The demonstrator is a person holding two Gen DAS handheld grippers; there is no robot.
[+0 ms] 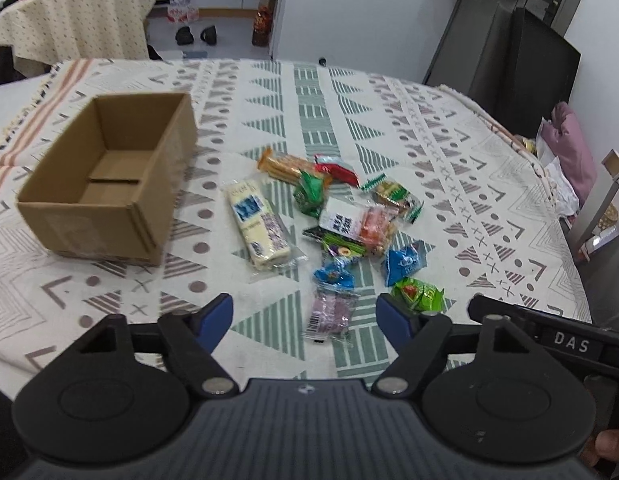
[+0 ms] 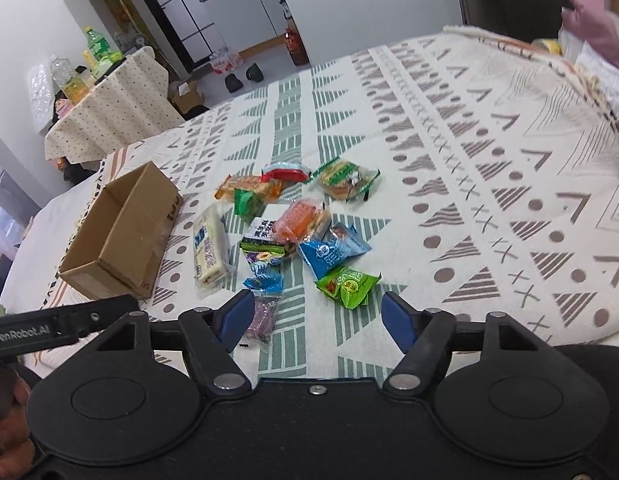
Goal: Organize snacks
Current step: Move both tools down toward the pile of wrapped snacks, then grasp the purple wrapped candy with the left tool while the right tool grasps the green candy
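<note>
Both tools, left tool and right tool, gape wide, empty, above scattered snacks.

"DAS" stands in white letters on the black bar of the right gripper, seen from the left wrist. "GenRobot.AI" is printed on the left gripper. The print on the snack wrappers is too blurred to read.

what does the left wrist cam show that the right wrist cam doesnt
Only the left wrist view shows the inside floor of the open brown cardboard box, with nothing in it, and a black monitor behind the table. Only the right wrist view shows a green-labelled plastic bottle on the side table. Both show the box, the long white biscuit pack, the green crinkled snack packet, and open, empty grippers.
</note>
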